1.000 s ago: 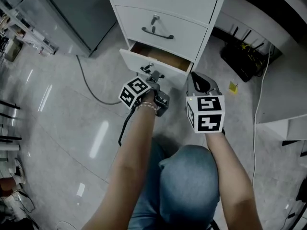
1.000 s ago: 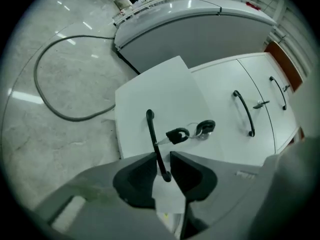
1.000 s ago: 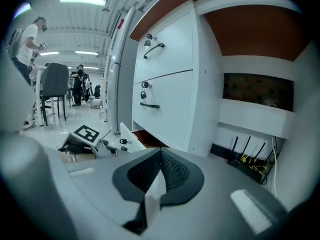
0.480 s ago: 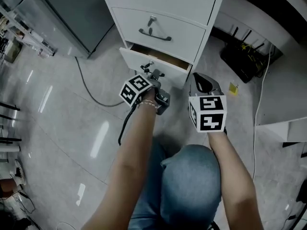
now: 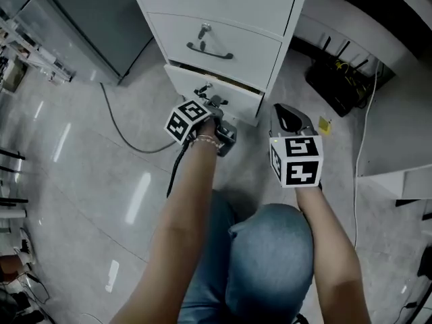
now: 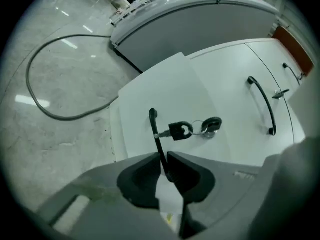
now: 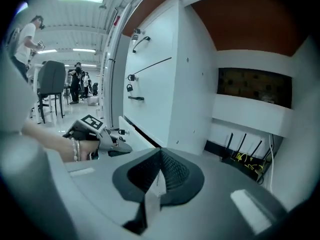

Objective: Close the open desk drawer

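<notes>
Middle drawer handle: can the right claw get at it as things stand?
Probably yes: the right claw hangs shut and empty beside the cabinet, with nothing between it and that handle.

The drawer [image 5: 182, 83] front is showing plain white, its handle [image 6: 159, 144] and key fob [image 6: 180, 131] black. The floor [image 5: 81, 181] is gleaming pale grey. The right gripper [image 5: 282, 110] is wearing black-and-white square markers. Small, dim wires [image 7: 245, 158] are looking yellowish.

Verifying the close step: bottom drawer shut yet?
Ajar, not shut. In the head view the bottom drawer front juts out past the middle drawer above it, with a dark gap along its top edge.
</notes>
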`<state>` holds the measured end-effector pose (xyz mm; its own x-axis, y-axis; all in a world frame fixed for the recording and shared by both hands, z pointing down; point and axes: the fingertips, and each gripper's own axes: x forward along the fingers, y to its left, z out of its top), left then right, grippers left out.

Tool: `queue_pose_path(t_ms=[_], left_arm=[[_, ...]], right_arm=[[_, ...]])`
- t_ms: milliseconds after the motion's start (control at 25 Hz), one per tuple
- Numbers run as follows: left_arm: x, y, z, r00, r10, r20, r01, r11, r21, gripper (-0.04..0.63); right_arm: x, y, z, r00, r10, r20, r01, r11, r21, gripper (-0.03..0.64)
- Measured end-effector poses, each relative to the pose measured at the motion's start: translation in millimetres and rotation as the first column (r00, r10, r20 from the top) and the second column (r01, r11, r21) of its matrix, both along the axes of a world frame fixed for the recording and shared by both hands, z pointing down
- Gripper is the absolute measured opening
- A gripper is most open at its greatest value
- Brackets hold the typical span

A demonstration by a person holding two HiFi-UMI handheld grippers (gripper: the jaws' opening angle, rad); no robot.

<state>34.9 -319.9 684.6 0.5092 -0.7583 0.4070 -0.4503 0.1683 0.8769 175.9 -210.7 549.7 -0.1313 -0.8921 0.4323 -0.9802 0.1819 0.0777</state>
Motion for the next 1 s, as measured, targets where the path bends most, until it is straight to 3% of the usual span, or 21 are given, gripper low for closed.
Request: queue_pose_path(t_ms=[1000], left_arm=[[16.7,-23.0,0.8,1.0,0.009,0.014,-0.009,1.0,-0.003,0.043]], right_arm=[[6.2,3.2,8.5,0.999,-0.034,0.023,0.034,0.999,-0.007,-0.002]])
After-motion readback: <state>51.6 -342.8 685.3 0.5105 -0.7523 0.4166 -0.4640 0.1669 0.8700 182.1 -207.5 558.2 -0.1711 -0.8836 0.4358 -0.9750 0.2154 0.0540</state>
